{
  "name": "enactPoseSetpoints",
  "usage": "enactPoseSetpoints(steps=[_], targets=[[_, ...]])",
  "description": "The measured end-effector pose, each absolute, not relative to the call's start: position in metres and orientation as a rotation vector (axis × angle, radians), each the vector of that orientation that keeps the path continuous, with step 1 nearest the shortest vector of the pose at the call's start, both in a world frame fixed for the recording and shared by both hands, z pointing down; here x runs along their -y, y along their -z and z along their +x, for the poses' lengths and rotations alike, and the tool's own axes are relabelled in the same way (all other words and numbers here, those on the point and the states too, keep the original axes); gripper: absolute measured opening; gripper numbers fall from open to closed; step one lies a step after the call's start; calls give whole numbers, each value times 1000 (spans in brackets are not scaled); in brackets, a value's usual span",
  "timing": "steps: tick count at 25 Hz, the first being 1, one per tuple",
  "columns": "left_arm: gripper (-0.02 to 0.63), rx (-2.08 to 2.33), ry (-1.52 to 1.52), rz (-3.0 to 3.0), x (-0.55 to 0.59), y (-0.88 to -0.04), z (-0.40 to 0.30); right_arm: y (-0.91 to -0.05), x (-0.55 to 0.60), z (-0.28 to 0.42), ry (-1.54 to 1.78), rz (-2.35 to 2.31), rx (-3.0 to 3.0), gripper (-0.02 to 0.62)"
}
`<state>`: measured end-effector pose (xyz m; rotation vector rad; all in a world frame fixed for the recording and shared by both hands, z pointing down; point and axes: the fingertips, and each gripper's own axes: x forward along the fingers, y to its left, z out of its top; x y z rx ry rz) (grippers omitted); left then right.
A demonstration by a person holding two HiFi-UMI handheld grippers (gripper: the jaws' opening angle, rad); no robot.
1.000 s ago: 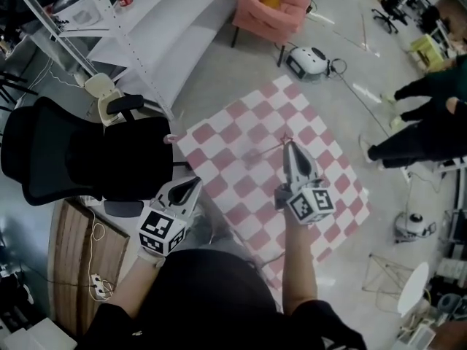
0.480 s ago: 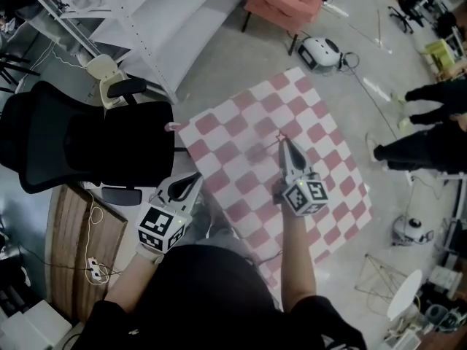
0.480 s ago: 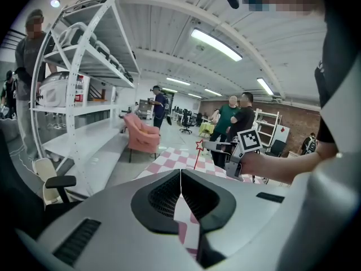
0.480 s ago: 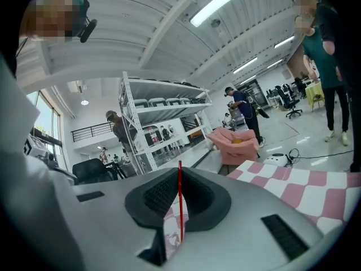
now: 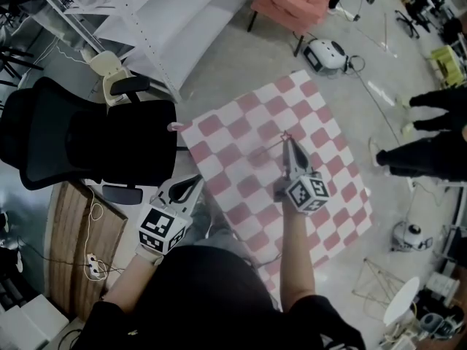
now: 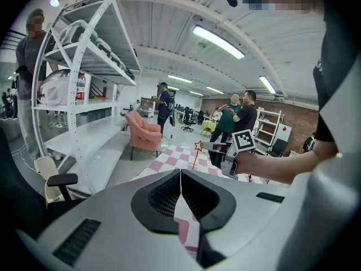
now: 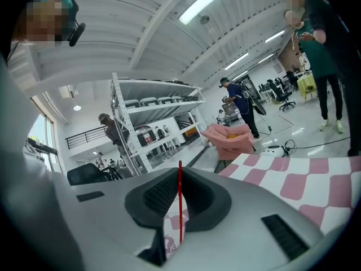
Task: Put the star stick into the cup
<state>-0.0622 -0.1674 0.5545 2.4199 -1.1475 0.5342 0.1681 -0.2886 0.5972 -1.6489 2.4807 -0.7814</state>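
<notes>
My right gripper (image 5: 290,146) is shut on the thin red star stick (image 7: 180,199), which runs straight up between its pads. In the head view the small star tip (image 5: 285,135) pokes out just beyond the jaws, over the pink-and-white checkered cloth (image 5: 328,144). A faint clear cup (image 5: 257,156) stands on the cloth just left of that gripper. In the left gripper view the star stick (image 6: 197,153) shows upright in front of the right gripper's marker cube (image 6: 243,140). My left gripper (image 5: 191,185) hangs at the cloth's near-left edge, shut and empty.
A black office chair (image 5: 87,148) stands left of the cloth, next to a wooden tabletop (image 5: 76,246). A white shelf rack (image 5: 146,20), a pink armchair (image 5: 295,2) and a white floor device (image 5: 327,55) lie beyond. People stand at the right (image 5: 430,148).
My right gripper has sunk toward the checkered cloth with the star stick still in its jaws. The left gripper has hardly moved.
</notes>
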Motion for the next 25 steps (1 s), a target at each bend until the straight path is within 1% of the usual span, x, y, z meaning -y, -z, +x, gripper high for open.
enactPoseSetpoints(steps=[10, 11, 12, 13, 18, 25], targets=[[43, 1175, -541, 2407, 167, -554, -72, -604, 298, 172, 835, -1616, -2419, 31], [43, 1177, -539, 2408, 167, -553, -73, -604, 298, 171, 841, -1616, -2421, 49], [43, 1178, -536, 2410, 167, -553, -73, -605, 298, 170, 847, -1616, -2425, 102], [43, 1179, -532, 2412, 167, -552, -73, -605, 298, 170, 851, -1619, -2432, 132], [43, 1155, -516, 2432, 167, -549, -68, -597, 292, 172, 838, -1648, -2438, 164], [43, 1102, -462, 2491, 175, -538, -54, -564, 266, 173, 757, -1680, -2446, 164]])
